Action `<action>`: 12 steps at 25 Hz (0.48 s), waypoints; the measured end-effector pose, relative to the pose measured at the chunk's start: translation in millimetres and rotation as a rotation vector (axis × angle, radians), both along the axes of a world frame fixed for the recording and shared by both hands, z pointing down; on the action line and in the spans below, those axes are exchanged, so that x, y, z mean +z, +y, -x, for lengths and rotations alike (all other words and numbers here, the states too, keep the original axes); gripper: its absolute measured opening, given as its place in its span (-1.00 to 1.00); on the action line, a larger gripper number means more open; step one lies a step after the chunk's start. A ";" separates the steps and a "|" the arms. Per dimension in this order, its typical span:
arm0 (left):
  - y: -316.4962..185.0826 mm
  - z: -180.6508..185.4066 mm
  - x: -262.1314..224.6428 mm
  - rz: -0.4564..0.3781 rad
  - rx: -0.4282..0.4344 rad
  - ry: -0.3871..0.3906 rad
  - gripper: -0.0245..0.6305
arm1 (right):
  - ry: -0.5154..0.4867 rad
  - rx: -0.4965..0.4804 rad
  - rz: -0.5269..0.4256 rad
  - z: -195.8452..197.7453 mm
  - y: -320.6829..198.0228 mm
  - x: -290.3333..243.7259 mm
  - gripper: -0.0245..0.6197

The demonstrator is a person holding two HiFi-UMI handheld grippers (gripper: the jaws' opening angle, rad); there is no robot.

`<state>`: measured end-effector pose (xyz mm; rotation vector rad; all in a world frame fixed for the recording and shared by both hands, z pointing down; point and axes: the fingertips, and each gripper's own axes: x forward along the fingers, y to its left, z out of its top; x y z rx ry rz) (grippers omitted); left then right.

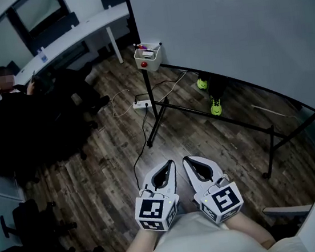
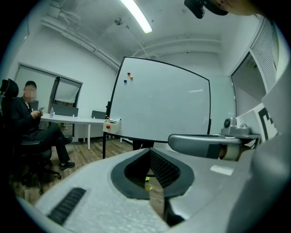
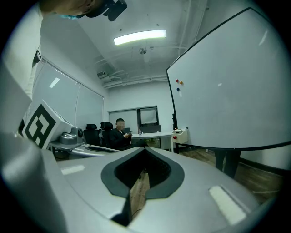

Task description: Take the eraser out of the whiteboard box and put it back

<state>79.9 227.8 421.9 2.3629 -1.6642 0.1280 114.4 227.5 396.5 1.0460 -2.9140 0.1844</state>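
The white whiteboard box [image 1: 148, 57] hangs at the left end of the whiteboard [image 1: 237, 31], with a red dot on its front and pens sticking out of it. I cannot make out the eraser inside. The box shows small and far off in the left gripper view [image 2: 112, 125] and the right gripper view [image 3: 181, 134]. My left gripper [image 1: 169, 163] and right gripper [image 1: 186, 159] are held side by side close to my body, well short of the box. Both point toward it, shut and holding nothing [image 2: 149, 152] [image 3: 144, 150].
The whiteboard's black stand legs [image 1: 213, 112] run across the wooden floor between me and the box. A power strip [image 1: 142, 102] with cables lies by the stand. A seated person [image 1: 9, 90] and dark chairs are at the left beside a long white desk [image 1: 76, 32]. Green shoes [image 1: 215, 107] show behind the board.
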 end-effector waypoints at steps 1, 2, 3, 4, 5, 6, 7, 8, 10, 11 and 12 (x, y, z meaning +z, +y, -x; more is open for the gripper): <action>-5.2 3.1 -0.3 0.004 0.002 0.002 -0.91 | 0.004 0.002 0.003 2.3 -5.2 -0.3 -0.91; -10.1 6.2 -0.8 0.008 0.002 0.003 -0.91 | 0.006 0.004 0.007 4.4 -9.9 -0.8 -0.91; -15.1 9.3 -1.2 0.011 0.002 0.005 -0.91 | 0.009 0.007 0.010 6.4 -14.5 -1.2 -0.91; -20.5 12.4 -1.4 0.013 0.001 0.007 -0.91 | 0.013 0.008 0.012 8.4 -19.4 -1.4 -0.91; -26.2 15.5 -1.2 0.014 0.000 0.010 -0.91 | 0.016 0.009 0.012 10.5 -24.6 -1.5 -0.91; -31.8 18.9 -0.5 0.018 -0.001 0.012 -0.91 | 0.018 0.010 0.012 12.8 -29.9 -1.5 -0.91; -37.1 22.3 0.3 0.021 -0.002 0.016 -0.91 | 0.020 0.010 0.011 15.2 -35.2 -1.5 -0.91; -42.4 25.6 0.8 0.024 -0.002 0.019 -0.91 | 0.021 0.011 0.010 17.7 -40.4 -1.5 -0.91; -52.7 31.3 1.2 0.025 0.002 0.026 -0.91 | 0.022 0.011 0.008 23.2 -50.8 -1.7 -0.91; -57.6 34.0 1.1 0.025 0.006 0.028 -0.91 | 0.022 0.012 0.006 26.1 -55.9 -2.1 -0.91; -62.4 36.8 0.8 0.025 0.011 0.028 -0.91 | 0.020 0.013 0.006 29.3 -60.9 -2.7 -0.91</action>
